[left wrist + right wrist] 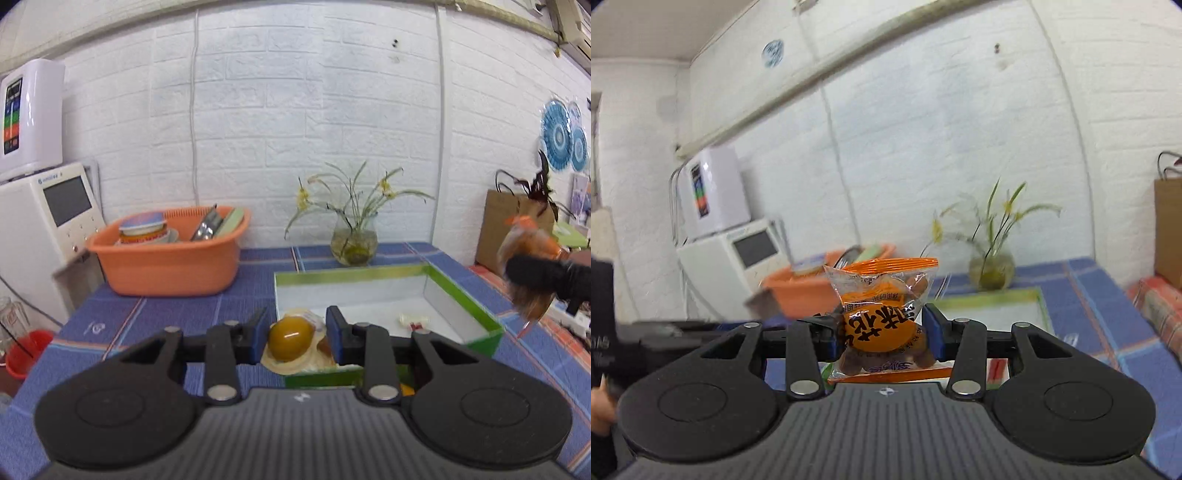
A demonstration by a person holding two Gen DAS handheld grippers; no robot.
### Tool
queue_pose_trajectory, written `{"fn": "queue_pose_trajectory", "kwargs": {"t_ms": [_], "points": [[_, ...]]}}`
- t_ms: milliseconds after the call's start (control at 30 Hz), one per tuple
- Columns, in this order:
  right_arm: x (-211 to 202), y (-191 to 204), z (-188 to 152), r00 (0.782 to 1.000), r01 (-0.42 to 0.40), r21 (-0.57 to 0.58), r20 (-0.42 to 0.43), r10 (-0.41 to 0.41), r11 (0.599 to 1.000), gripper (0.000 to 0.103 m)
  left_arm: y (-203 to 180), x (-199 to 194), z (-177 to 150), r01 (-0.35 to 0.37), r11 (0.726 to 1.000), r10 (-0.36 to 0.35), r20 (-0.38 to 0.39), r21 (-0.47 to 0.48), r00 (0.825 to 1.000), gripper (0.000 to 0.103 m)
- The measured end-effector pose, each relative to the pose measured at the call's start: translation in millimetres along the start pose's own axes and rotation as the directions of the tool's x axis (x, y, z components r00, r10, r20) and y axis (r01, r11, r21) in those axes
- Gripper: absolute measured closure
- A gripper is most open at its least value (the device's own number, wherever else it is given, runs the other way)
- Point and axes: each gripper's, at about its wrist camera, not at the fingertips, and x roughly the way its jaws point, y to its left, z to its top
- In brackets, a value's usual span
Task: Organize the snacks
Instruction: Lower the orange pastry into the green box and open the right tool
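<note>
My left gripper (297,336) is shut on a clear-wrapped yellow snack (290,339) and holds it over the near left corner of the green-rimmed white box (465,291). A small white and red wrapped sweet (413,320) lies inside the box. My right gripper (882,334) is shut on an orange packet of brown snacks (882,321) and holds it in the air. In the left wrist view that packet (528,243) and the right gripper show blurred, to the right of the box.
An orange basin (166,258) with bowls and utensils stands at the back left on the blue tiled counter (155,314). A glass vase of flowers (354,240) stands behind the box. White appliances (44,221) are at the left, a brown paper bag (498,225) at the right.
</note>
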Motion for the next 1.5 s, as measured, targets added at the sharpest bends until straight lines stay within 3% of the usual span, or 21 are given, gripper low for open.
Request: {"fn": "queue_pose_trajectory", "kwargs": {"t_ms": [167, 400, 600, 733, 933, 1233, 1333, 1500], "points": [[17.3, -25.2, 28.8, 0.997, 0.075, -0.024, 0.011, -0.075, 0.997, 0.029, -4.6, 32.0, 27.5, 0.006, 1.000, -0.006, 0.009, 0.001, 1.000, 0.073], [35.9, -54.7, 6.4, 0.989, 0.145, 0.011, -0.007, -0.145, 0.989, 0.029, -25.9, 74.0, 14.6, 0.050, 0.999, -0.050, -0.039, 0.013, 0.998, 0.072], [91.4, -76.8, -22.8, 0.979, 0.201, 0.200, -0.072, -0.190, 0.959, 0.029, -44.4, 132.5, 2.7, -0.026, 0.999, 0.029, -0.096, 0.032, 0.995, 0.071], [111.5, -85.0, -45.8, 0.982, 0.165, 0.326, -0.140, -0.125, 0.931, 0.029, -42.3, 147.4, -8.0, -0.012, 1.000, 0.016, -0.145, 0.028, 0.989, 0.071], [123.8, -78.8, -47.5, 0.966, 0.205, 0.150, -0.188, -0.176, 0.967, 0.029, -40.7, 166.5, -19.6, -0.043, 0.999, 0.047, -0.186, 0.024, 0.982, 0.071], [135.0, -75.6, -55.2, 0.946, 0.261, 0.035, -0.208, -0.249, 0.965, 0.029, -48.3, 177.4, -29.0, -0.037, 0.998, 0.047, -0.213, 0.053, 0.976, 0.070], [135.4, -76.2, -54.8, 0.946, 0.259, 0.038, -0.212, -0.246, 0.965, 0.027, -46.5, 176.1, -29.2, -0.045, 0.998, 0.054, -0.211, 0.048, 0.976, 0.070], [141.6, -75.8, -57.2, 0.936, 0.268, 0.043, -0.246, -0.250, 0.962, 0.024, -44.0, 177.7, -30.0, -0.051, 0.998, 0.060, -0.218, 0.043, 0.974, 0.059]]}}
